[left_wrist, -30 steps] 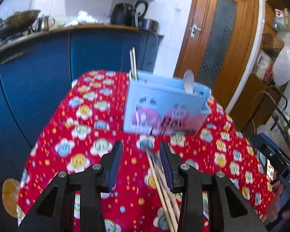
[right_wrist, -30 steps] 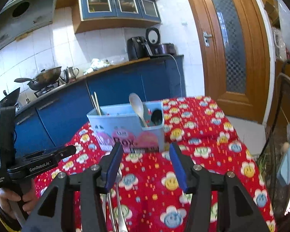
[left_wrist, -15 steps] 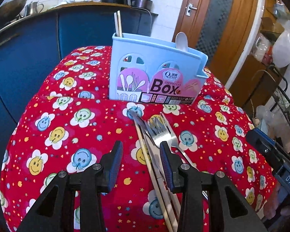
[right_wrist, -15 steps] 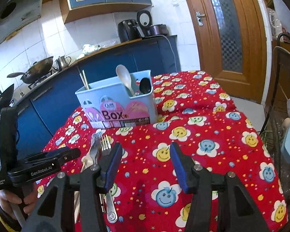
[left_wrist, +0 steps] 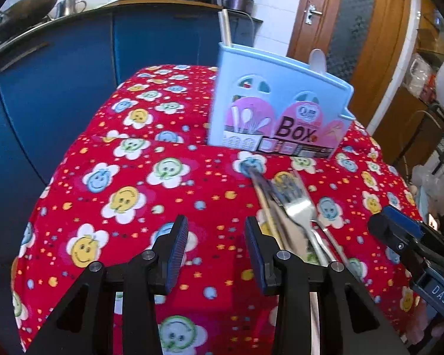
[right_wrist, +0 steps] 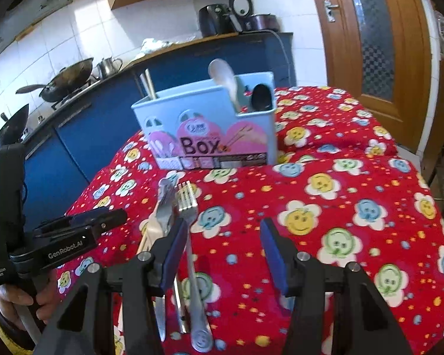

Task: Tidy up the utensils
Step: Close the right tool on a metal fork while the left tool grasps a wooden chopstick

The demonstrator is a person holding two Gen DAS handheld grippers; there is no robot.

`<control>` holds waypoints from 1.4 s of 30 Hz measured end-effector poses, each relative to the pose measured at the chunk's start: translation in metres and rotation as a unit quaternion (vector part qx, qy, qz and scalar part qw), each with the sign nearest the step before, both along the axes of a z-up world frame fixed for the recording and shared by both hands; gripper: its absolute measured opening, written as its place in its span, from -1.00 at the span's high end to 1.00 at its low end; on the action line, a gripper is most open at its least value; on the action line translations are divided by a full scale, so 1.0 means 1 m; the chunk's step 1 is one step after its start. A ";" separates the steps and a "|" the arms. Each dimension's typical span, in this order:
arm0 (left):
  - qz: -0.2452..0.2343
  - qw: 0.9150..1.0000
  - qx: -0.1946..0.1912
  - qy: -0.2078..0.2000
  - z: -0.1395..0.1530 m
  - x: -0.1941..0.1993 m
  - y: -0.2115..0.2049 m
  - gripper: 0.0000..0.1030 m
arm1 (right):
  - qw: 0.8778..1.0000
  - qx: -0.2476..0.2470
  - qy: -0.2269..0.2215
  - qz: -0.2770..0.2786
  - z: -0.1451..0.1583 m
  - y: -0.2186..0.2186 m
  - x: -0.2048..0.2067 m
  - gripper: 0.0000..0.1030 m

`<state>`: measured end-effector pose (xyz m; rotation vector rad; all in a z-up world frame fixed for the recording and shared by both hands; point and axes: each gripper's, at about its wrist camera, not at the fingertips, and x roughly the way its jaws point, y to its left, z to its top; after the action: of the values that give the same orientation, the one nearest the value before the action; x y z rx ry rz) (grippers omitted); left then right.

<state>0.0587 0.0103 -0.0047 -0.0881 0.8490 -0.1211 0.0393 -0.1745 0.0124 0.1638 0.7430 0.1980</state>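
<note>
Right wrist view: your right gripper point(right_wrist: 220, 254) hangs spread and empty, the fork point(right_wrist: 189, 216) at its nine o'clock finger, bundled with chopsticks point(left_wrist: 268, 207). Left gripper point(left_wrist: 216, 245) gapes too, gripping nothing. Blue utensil box point(right_wrist: 216, 121) waits at twelve o'clock, spoons point(right_wrist: 225, 80) already in; path looks clear.

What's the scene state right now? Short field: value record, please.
surface: red flower-print tablecloth
holder: blue utensil box, upright at the far side
in holder: chopsticks, white spoon, dark spoon
loose: fork and other utensils lying bundled in front of the box
left gripper: open, empty
right gripper: open, empty, left finger beside the fork
</note>
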 end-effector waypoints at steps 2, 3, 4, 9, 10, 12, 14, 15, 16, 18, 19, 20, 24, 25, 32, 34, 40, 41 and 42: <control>0.005 1.000 0.000 0.002 -0.002 0.001 0.004 0.22 | 1.000 0.002 0.008 0.009 -0.003 0.007 0.004 -0.06; 0.007 1.000 -0.002 0.003 -0.003 0.001 0.007 0.22 | 1.000 0.003 0.011 0.013 -0.004 0.009 0.006 -0.06; 0.008 1.000 -0.005 0.004 -0.004 0.001 0.008 0.22 | 1.000 0.003 0.013 0.016 -0.005 0.012 0.008 -0.06; 0.019 1.000 -0.013 0.004 -0.006 -0.001 0.018 0.22 | 0.999 0.007 0.031 0.038 -0.010 0.028 0.022 -0.06; 0.020 1.000 -0.015 0.004 -0.006 -0.001 0.019 0.22 | 0.999 0.008 0.035 0.041 -0.011 0.030 0.024 -0.06; 0.024 1.000 -0.020 0.004 -0.007 -0.001 0.023 0.22 | 0.998 0.011 0.043 0.048 -0.014 0.035 0.030 -0.05; 0.026 0.999 -0.024 0.005 -0.008 -0.002 0.027 0.22 | 0.997 0.013 0.049 0.053 -0.016 0.039 0.034 0.01; 0.027 0.999 -0.025 0.005 -0.009 -0.002 0.028 0.22 | 0.997 0.016 0.054 0.058 -0.017 0.042 0.037 0.04; 0.028 0.999 -0.027 0.006 -0.009 -0.002 0.030 0.22 | 0.996 0.019 0.057 0.061 -0.018 0.043 0.039 0.09; 0.029 0.999 -0.031 0.006 -0.010 -0.003 0.032 0.22 | 0.996 0.024 0.062 0.065 -0.020 0.046 0.043 0.16; 0.030 0.999 -0.033 0.006 -0.011 -0.002 0.033 0.22 | 0.995 0.027 0.066 0.066 -0.021 0.046 0.045 0.23; 0.030 0.999 -0.034 0.007 -0.011 -0.002 0.033 0.22 | 0.995 0.029 0.068 0.067 -0.021 0.047 0.047 0.27; 0.031 0.999 -0.040 0.007 -0.013 -0.002 0.036 0.22 | 0.994 0.042 0.069 0.069 -0.021 0.046 0.052 0.55; 0.031 0.999 -0.040 0.008 -0.013 -0.002 0.036 0.22 | 0.994 0.049 0.069 0.073 -0.021 0.047 0.053 0.64; 0.032 0.998 -0.045 0.008 -0.012 -0.002 0.038 0.22 | 0.988 0.086 0.067 0.108 -0.018 0.049 0.055 0.90; 0.032 0.998 -0.047 0.009 -0.012 -0.002 0.038 0.22 | 0.988 0.087 0.062 0.112 -0.016 0.050 0.053 0.91; 0.025 0.998 -0.053 0.010 -0.011 -0.004 0.036 0.22 | 0.988 0.098 0.048 0.105 -0.011 0.045 0.046 0.95; 0.022 0.998 -0.054 0.011 -0.010 -0.004 0.035 0.22 | 0.989 0.099 0.044 0.101 -0.009 0.043 0.044 0.95; 0.017 0.998 -0.055 0.013 -0.010 -0.004 0.033 0.22 | 0.989 0.103 0.037 0.095 -0.006 0.039 0.041 0.95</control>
<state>0.0549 0.0435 -0.0143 -0.2080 0.8656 -0.1341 0.0804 -0.1356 0.0066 0.2974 0.8128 0.4524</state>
